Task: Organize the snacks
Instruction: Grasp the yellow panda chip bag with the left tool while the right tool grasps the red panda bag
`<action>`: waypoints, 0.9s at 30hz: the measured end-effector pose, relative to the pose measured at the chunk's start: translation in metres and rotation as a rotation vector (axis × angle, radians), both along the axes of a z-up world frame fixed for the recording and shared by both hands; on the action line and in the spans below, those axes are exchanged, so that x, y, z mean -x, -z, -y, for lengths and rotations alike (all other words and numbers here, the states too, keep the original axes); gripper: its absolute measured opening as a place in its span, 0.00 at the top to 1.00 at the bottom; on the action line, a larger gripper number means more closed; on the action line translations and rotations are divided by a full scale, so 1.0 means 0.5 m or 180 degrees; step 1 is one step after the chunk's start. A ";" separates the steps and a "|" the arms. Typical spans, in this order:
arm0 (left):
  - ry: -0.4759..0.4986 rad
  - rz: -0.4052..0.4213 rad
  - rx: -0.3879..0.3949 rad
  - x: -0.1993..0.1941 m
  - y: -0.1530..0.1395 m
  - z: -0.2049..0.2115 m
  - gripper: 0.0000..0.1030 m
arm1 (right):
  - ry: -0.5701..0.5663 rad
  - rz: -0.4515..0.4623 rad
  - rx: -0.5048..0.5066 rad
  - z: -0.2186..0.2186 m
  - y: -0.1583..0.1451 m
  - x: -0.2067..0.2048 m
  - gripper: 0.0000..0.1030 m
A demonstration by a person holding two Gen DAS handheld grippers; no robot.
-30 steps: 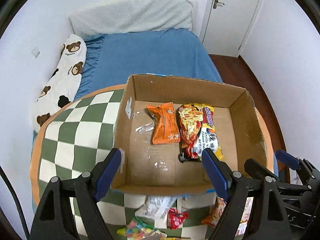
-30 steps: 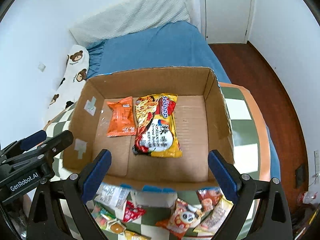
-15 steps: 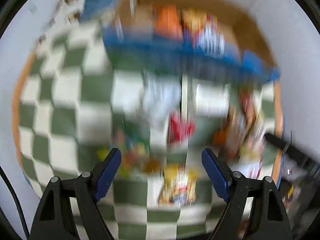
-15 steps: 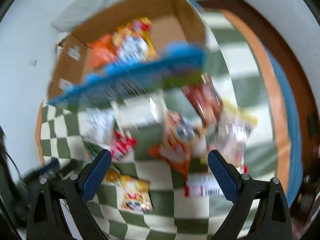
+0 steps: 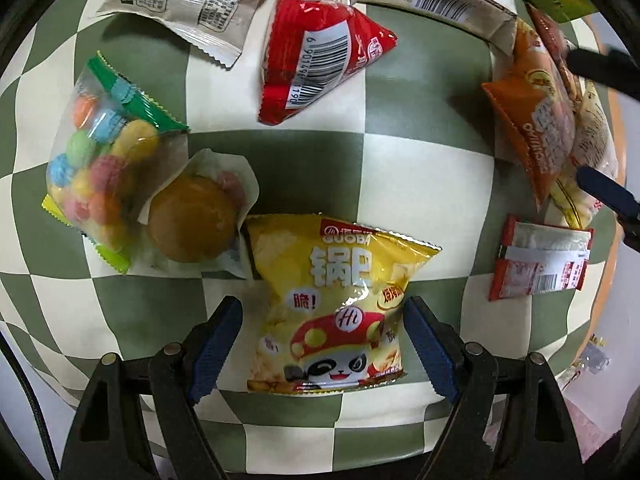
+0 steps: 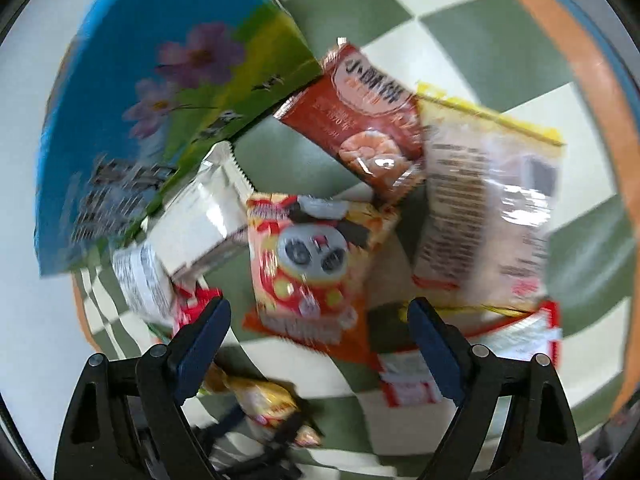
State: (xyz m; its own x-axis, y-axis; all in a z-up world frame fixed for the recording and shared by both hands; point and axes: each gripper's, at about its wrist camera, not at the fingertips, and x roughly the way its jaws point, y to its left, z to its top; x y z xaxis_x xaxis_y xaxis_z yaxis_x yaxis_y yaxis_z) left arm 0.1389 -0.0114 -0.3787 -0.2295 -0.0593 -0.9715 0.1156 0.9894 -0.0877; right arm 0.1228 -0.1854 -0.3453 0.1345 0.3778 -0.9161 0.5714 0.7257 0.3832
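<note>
While our left gripper stood released astride the yellow Guoba packet, our right gripper was closing, ungrasping, over the orange panda packet.

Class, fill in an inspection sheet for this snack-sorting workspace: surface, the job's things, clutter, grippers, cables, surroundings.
Surface: green and cream checkered tabletop with an orange rim.
Job's things: loose packets, among them a yellow panda packet, a red packet, a candy bag, a wrapped bun and an orange panda packet; printed box side at the back.
Clutter: nothing seen.
Grippers: left hand-held gripper open, astride the yellow panda packet; right hand-held gripper closing, pads not touching the orange panda packet.
Cables: black cable at the left edge.
Surroundings: nothing seen clearly.
</note>
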 end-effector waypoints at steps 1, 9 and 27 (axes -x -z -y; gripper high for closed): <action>0.0002 -0.0001 -0.0011 0.003 0.003 0.004 0.20 | 0.0023 -0.0042 -0.0035 -0.002 0.014 -0.009 0.13; -0.0023 -0.0033 -0.0008 0.020 0.024 0.014 0.20 | -0.0496 -0.0158 0.0212 -0.036 0.018 -0.002 0.46; 0.0103 0.0238 -0.0047 0.018 0.009 0.016 0.45 | -0.1145 -0.0368 0.0630 -0.105 0.042 0.108 0.43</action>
